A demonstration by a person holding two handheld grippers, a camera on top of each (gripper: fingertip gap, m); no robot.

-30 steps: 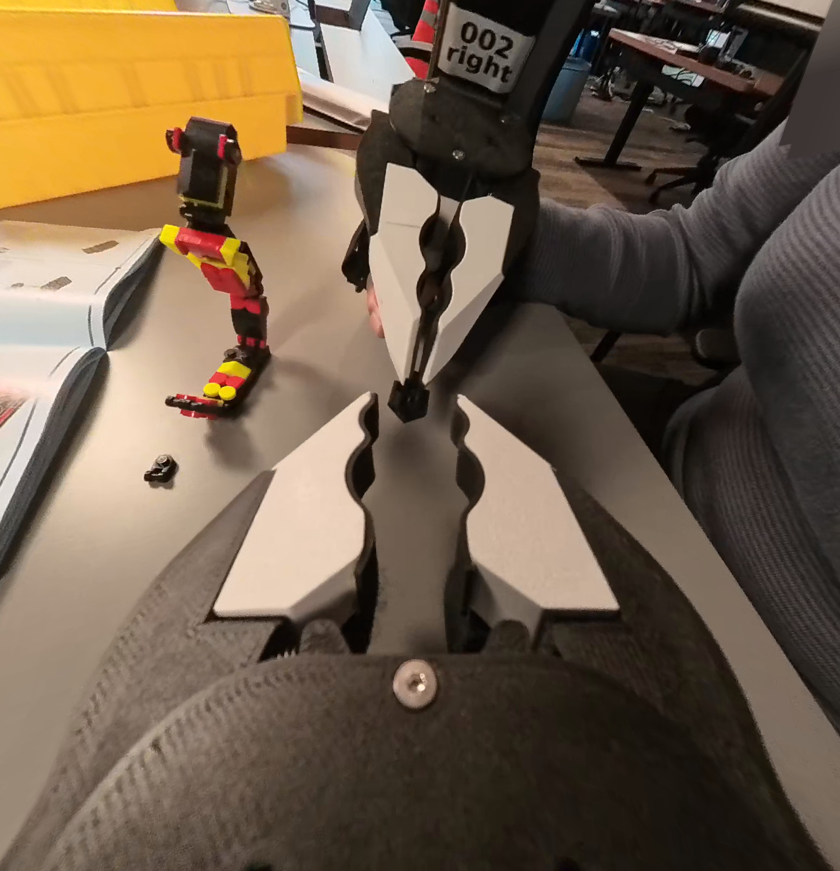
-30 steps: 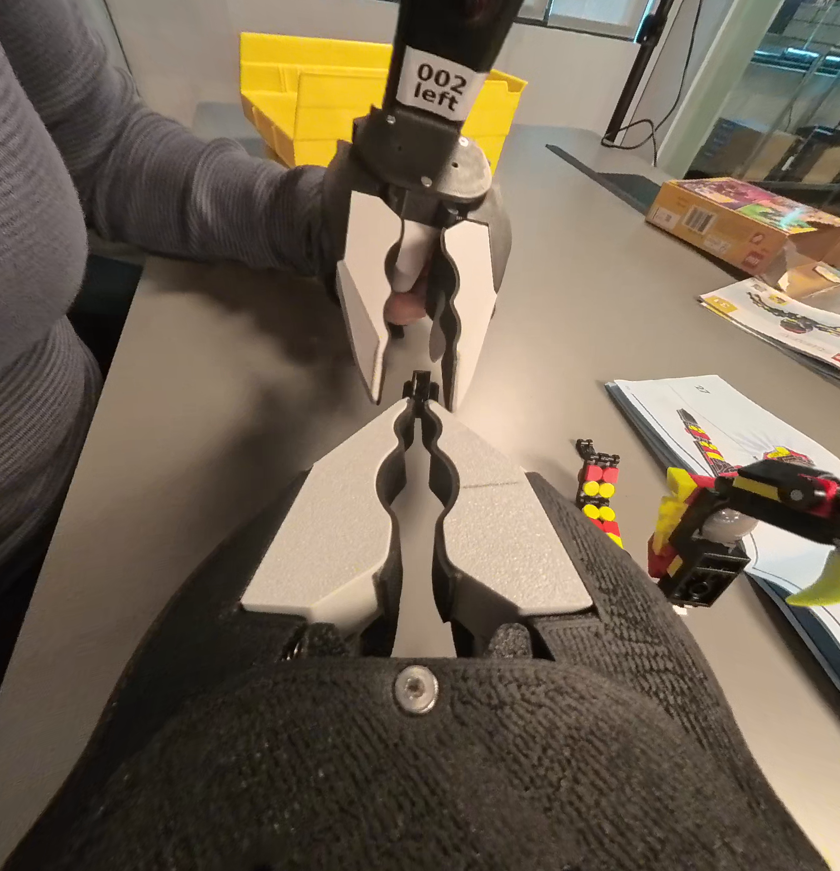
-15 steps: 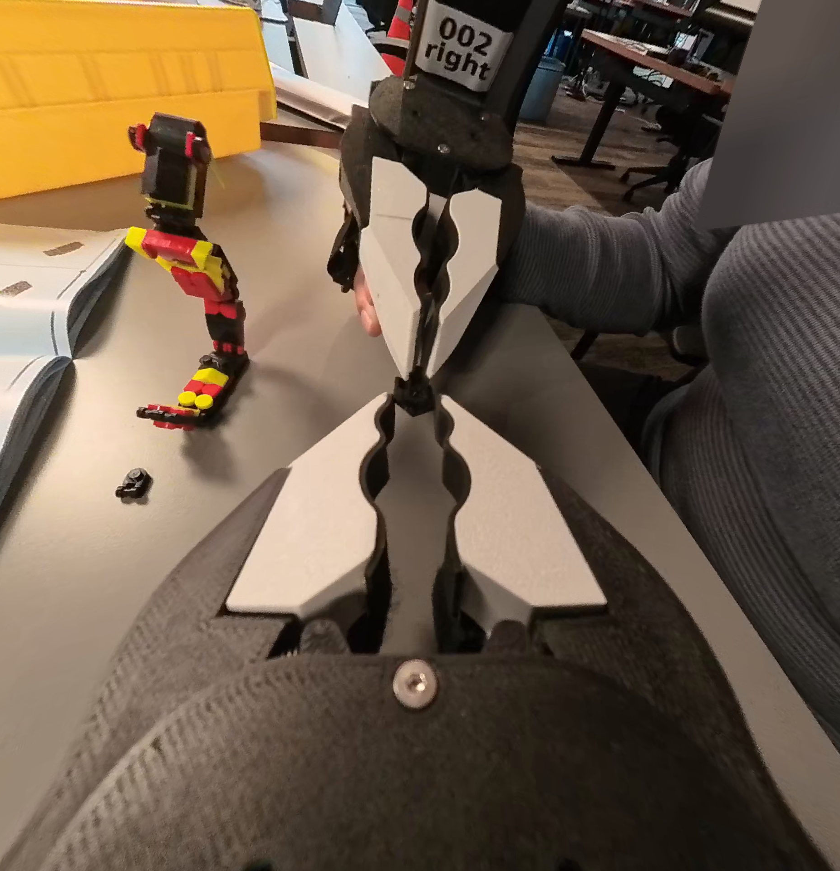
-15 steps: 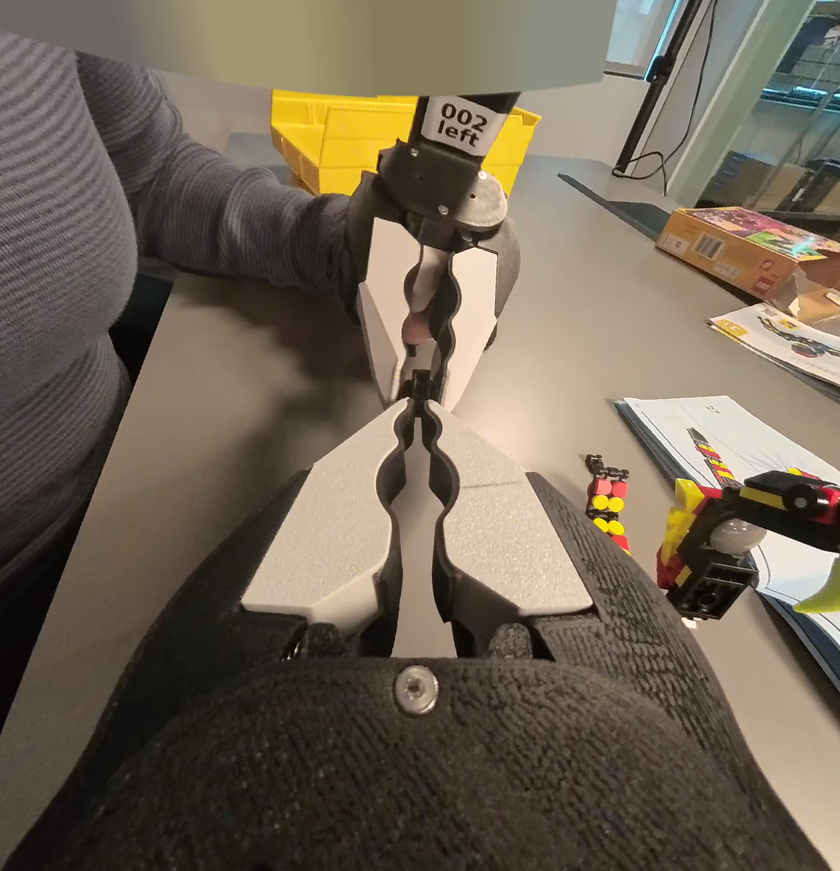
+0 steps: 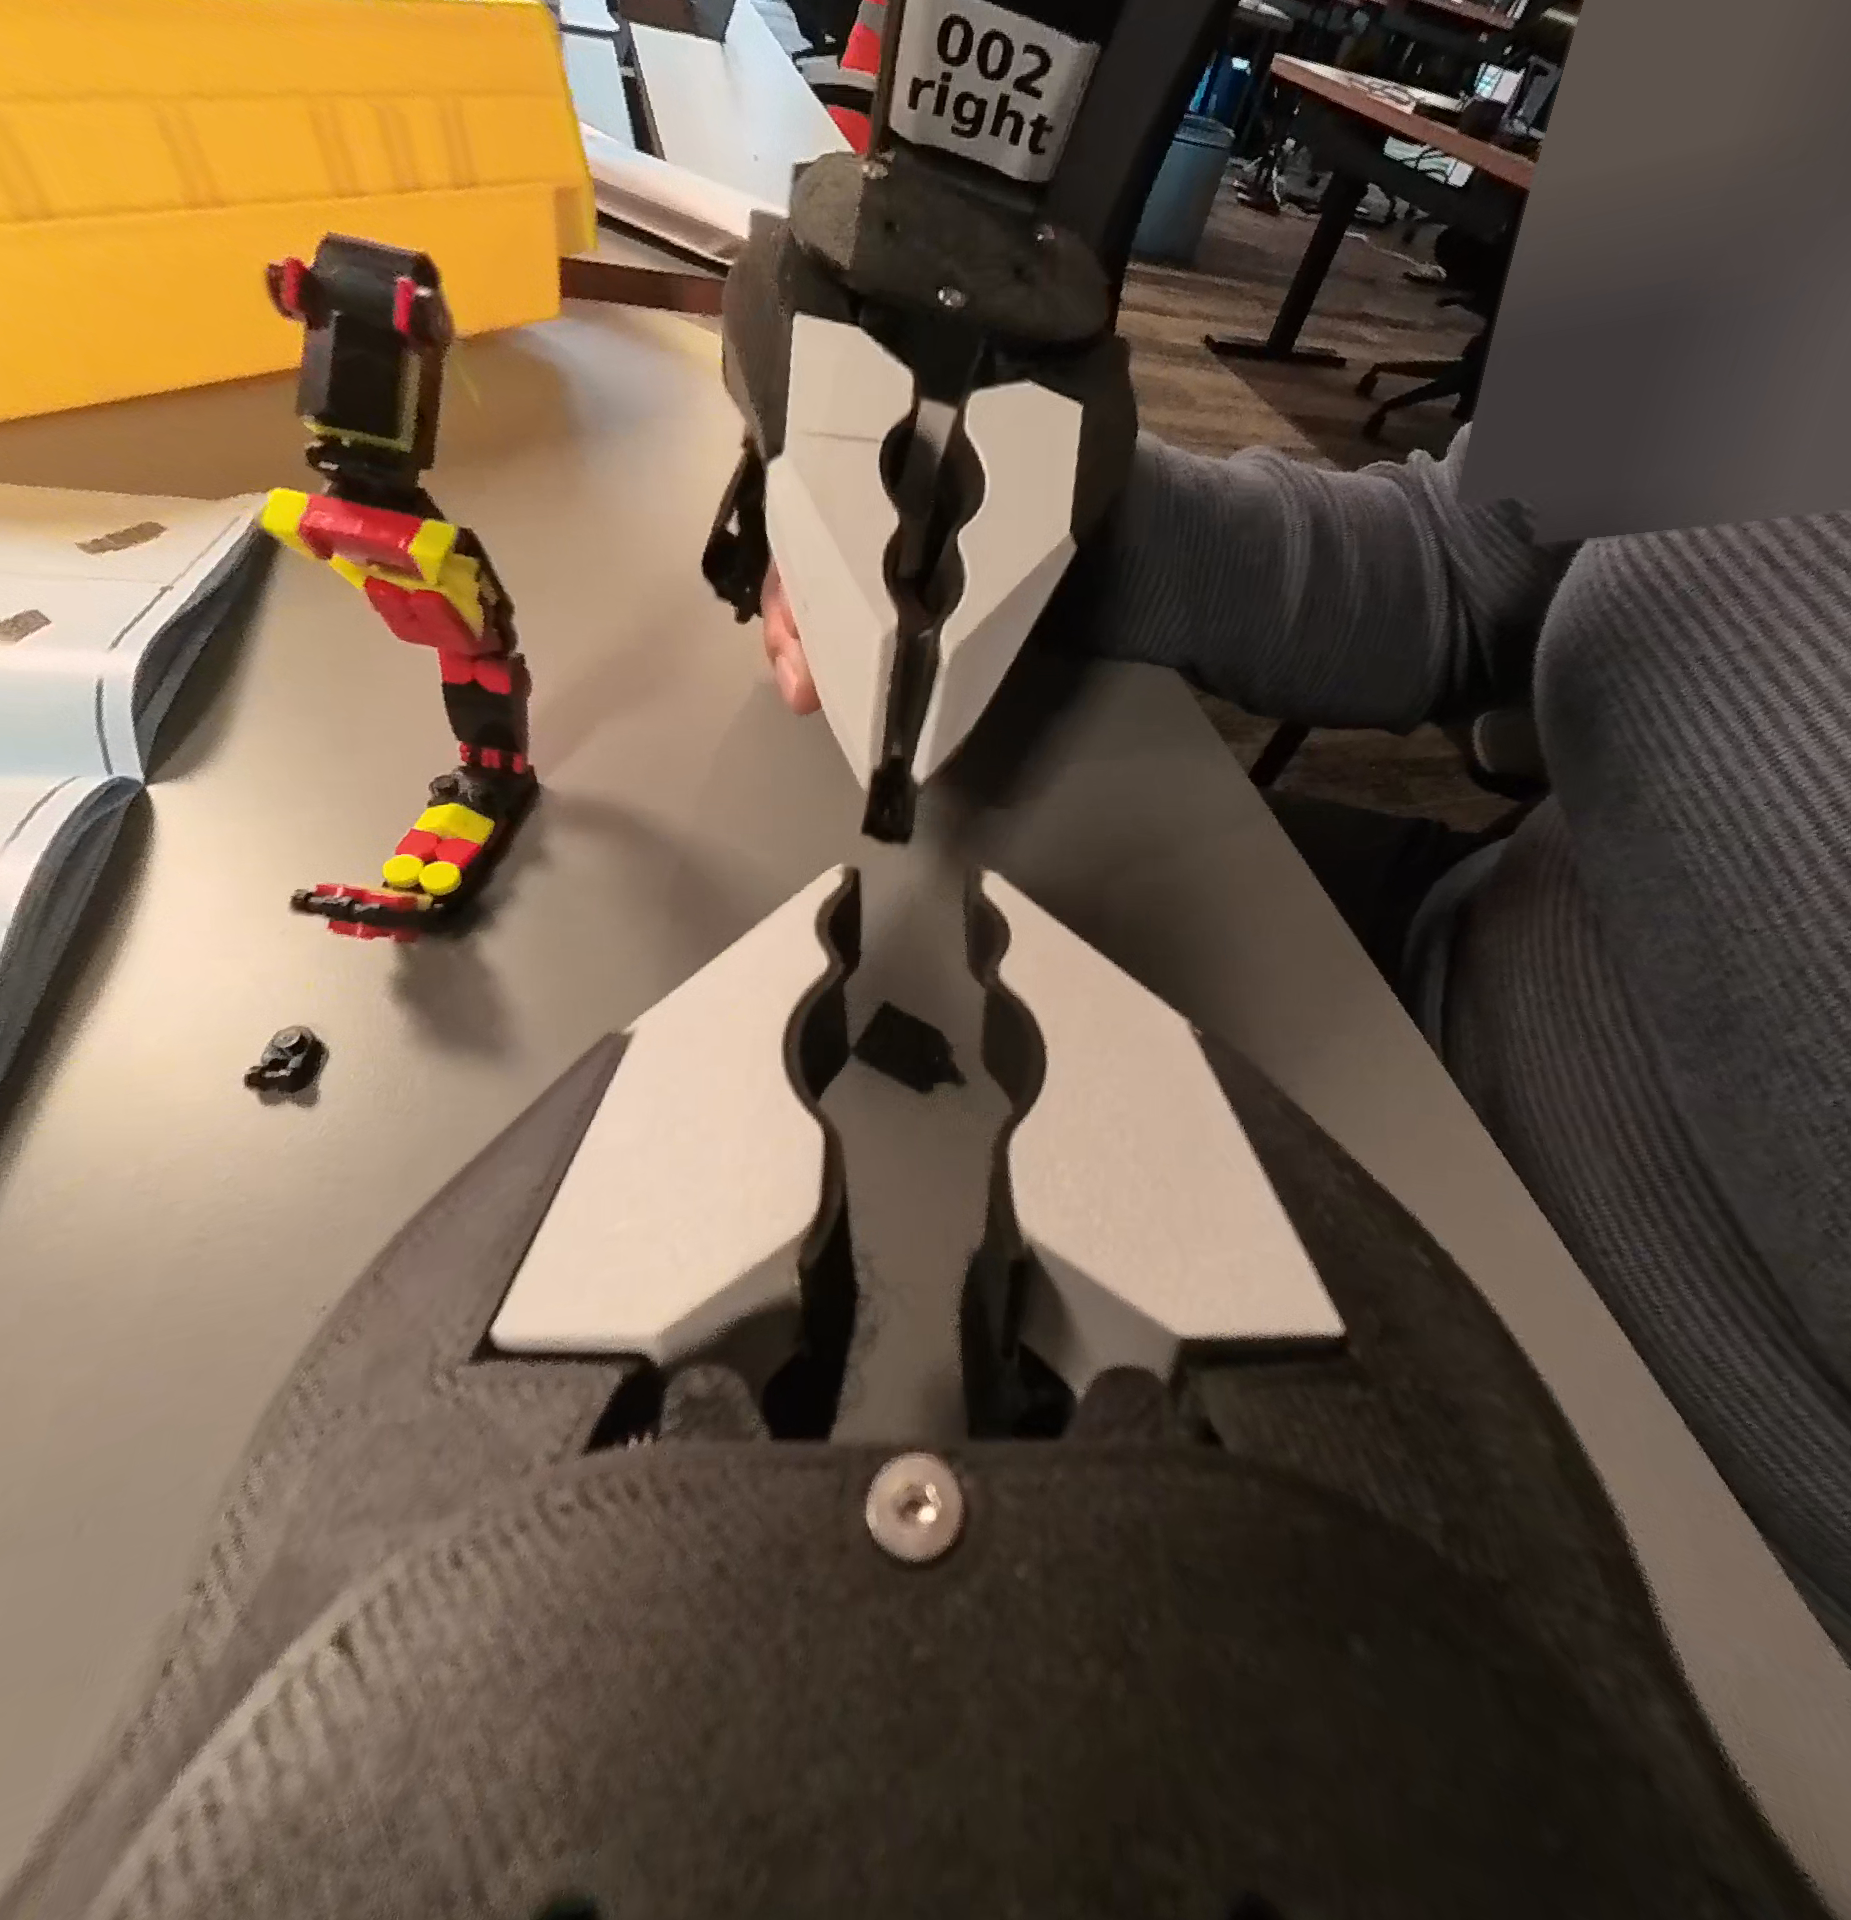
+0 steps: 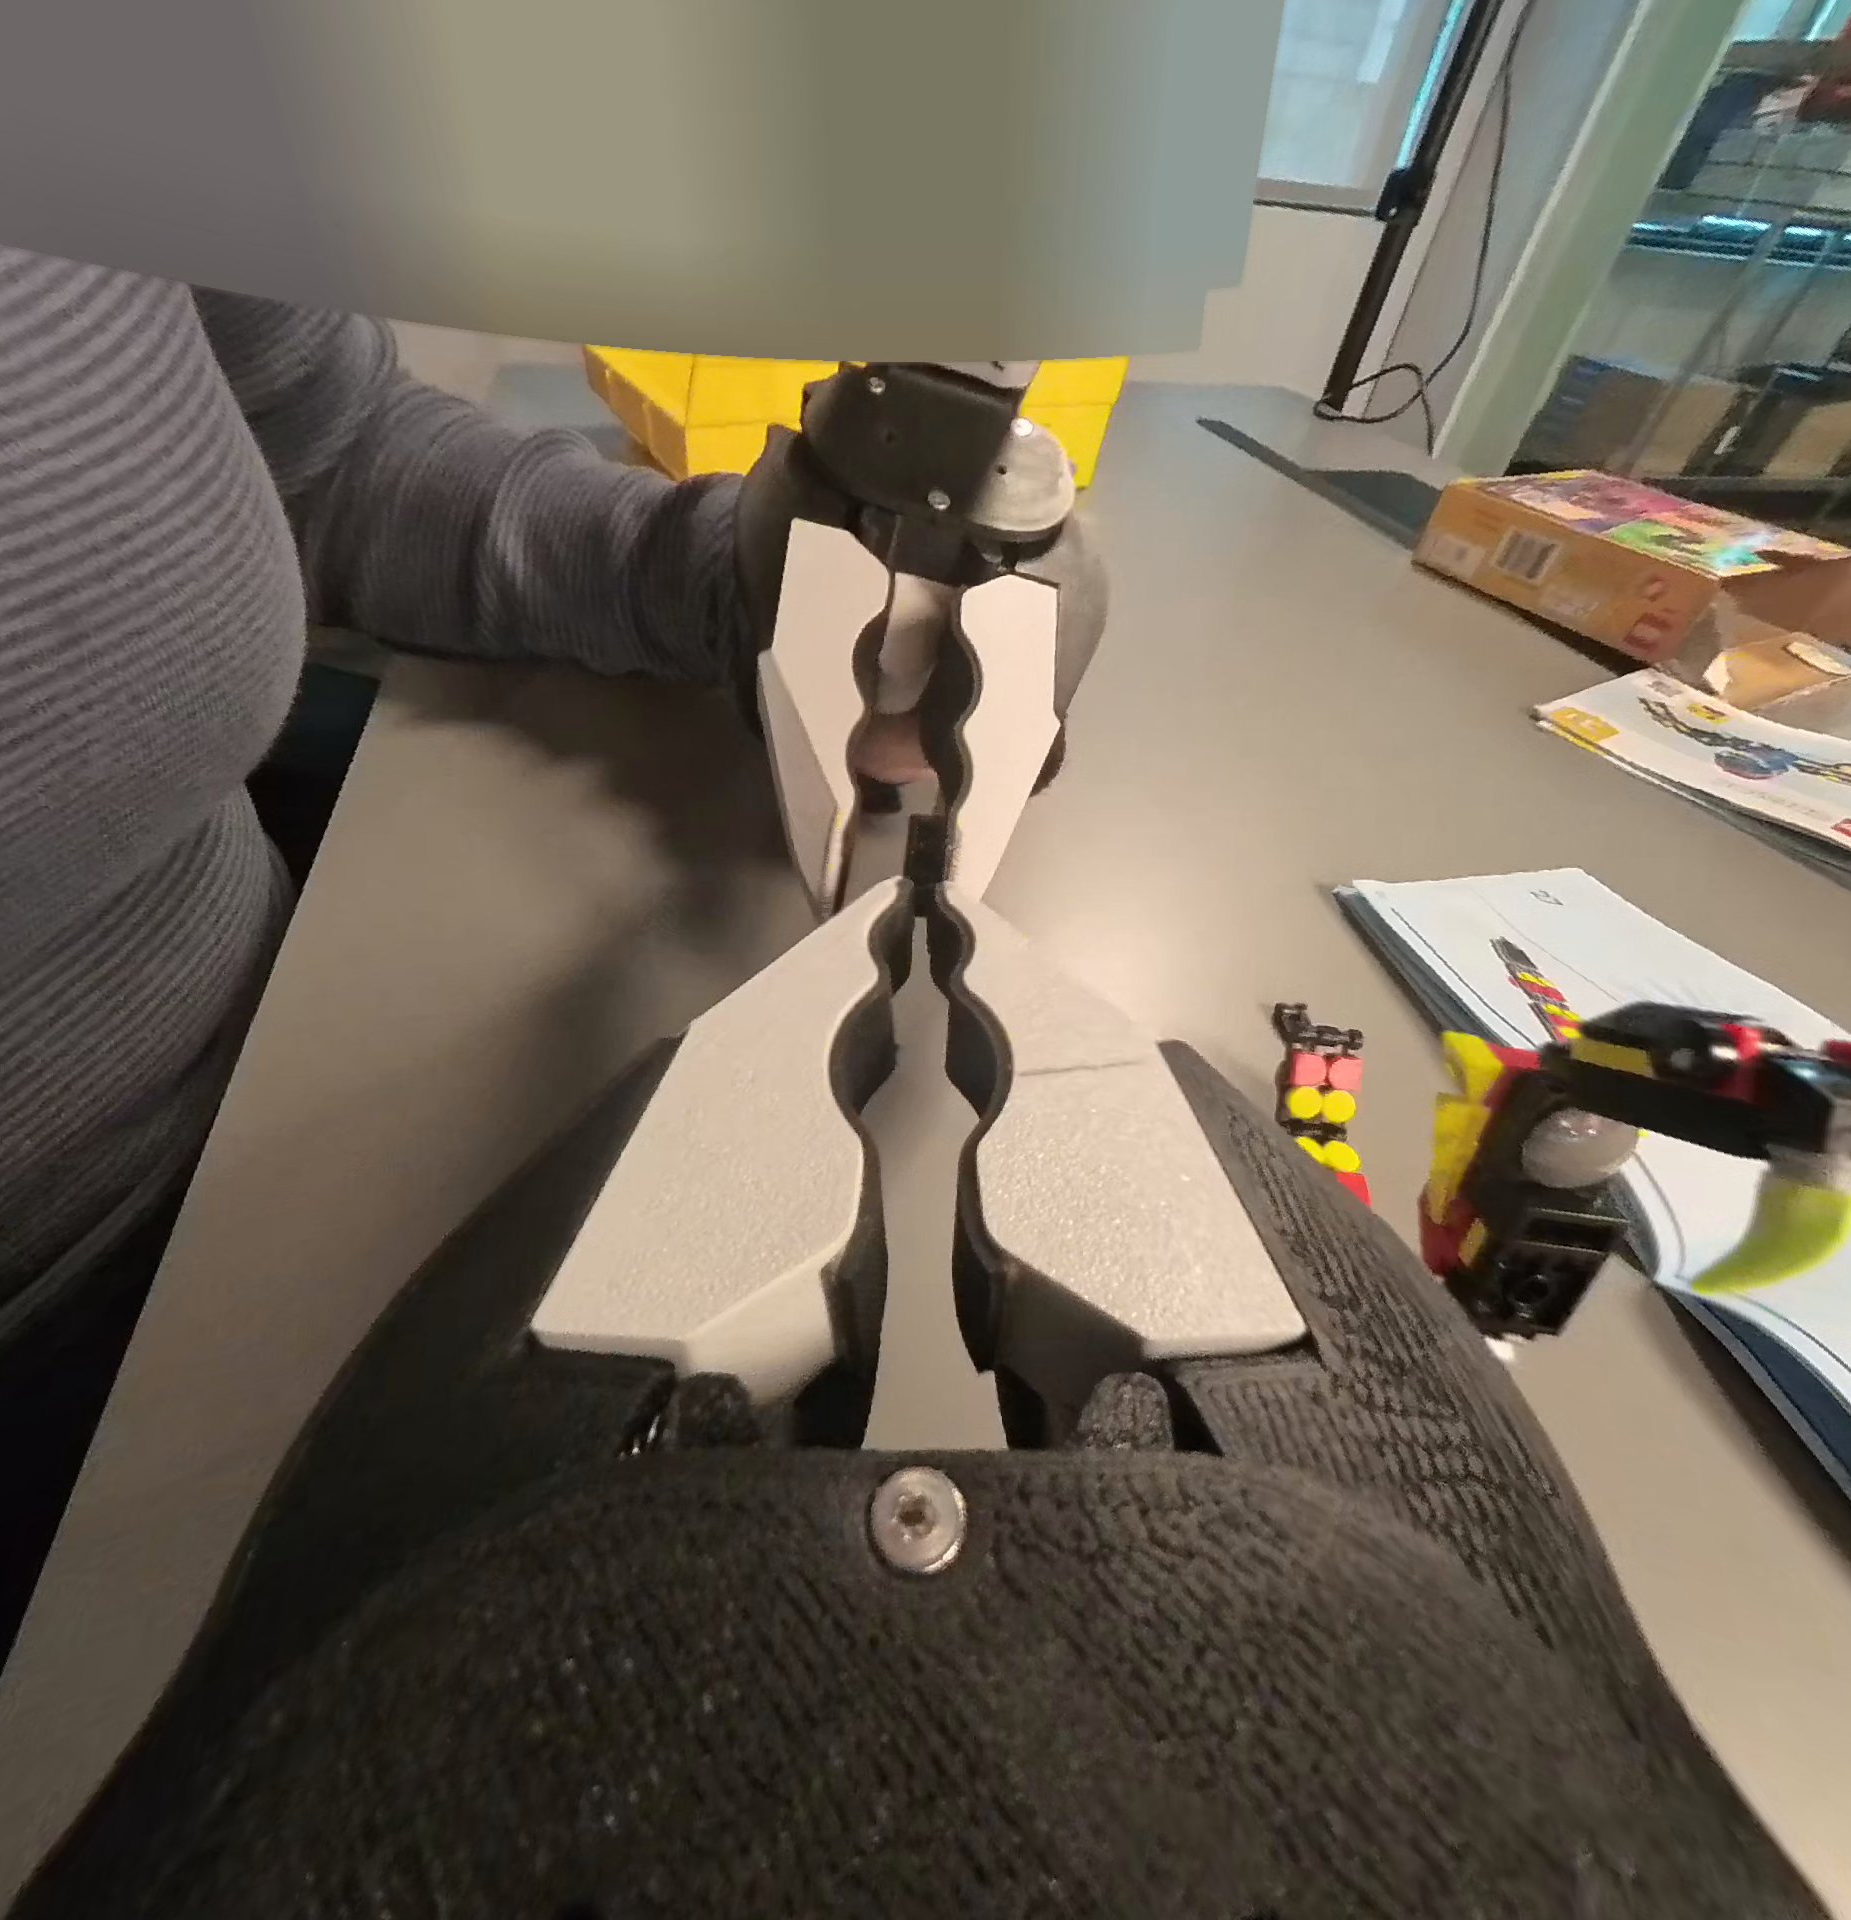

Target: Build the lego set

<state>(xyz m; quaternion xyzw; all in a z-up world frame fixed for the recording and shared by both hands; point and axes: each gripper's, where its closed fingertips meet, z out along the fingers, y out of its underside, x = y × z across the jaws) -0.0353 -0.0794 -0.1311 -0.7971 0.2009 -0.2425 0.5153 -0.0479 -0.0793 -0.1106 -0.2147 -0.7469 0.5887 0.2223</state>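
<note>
My right gripper (image 6: pixel 919 914) is shut on a small black lego piece (image 6: pixel 926 862) that sticks out past its tips. It also shows in the left wrist view (image 5: pixel 890 805), held by the right gripper (image 5: pixel 893 774). My left gripper (image 5: pixel 916 883) is open and empty, tip to tip with the right one and just short of the piece. A second black piece (image 5: pixel 900 1044) shows between the left fingers, low over the table. The red, yellow and black lego snake model (image 5: pixel 401 582) stands to the left; its head (image 6: pixel 1575 1143) is near the right gripper.
A small black piece (image 5: pixel 287 1060) lies loose on the grey table (image 5: pixel 609 623). An open instruction booklet (image 5: pixel 48 665) and a yellow bin (image 5: pixel 225 187) are at the left. A lego box (image 6: pixel 1627 561) and a leaflet (image 6: pixel 1731 758) lie farther off. The person's sleeve (image 5: pixel 1316 603) is at the table edge. The grippers are tip to tip, or close to it.
My left gripper closed around the held black piece half a second ago and has opened again. A black piece now shows between the left fingers, below the right gripper's tips.
</note>
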